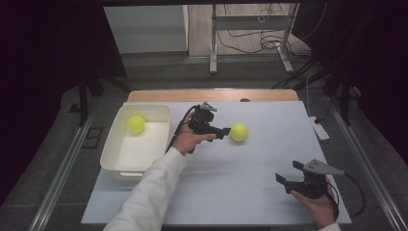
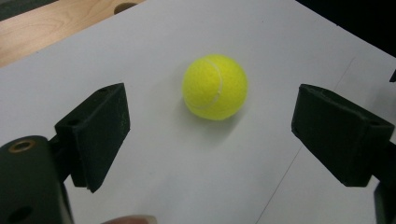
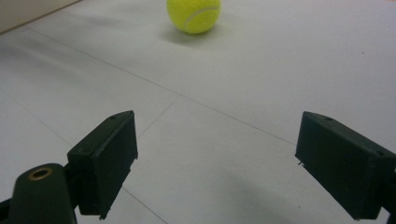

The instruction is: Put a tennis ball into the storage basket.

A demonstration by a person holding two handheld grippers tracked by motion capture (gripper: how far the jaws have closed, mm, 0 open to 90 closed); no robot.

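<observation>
Wooden table (image 1: 159,95) under white sheet (image 1: 231,192); tennis ball (image 1: 238,132), white bin (image 1: 118,166) on sheet.

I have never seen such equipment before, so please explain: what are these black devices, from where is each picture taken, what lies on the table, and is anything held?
There is no robot here. A person holds a black two-jaw tool in each hand. The high view looks down on the table from above; the other two pictures come from cameras riding on each tool.

The left claw is open and points at a yellow tennis ball on the white surface; the ball lies just ahead of its jaws, untouched. The right claw rests open near the table's front, empty.

A second tennis ball lies inside a white tub at the left. Nothing is held.
</observation>
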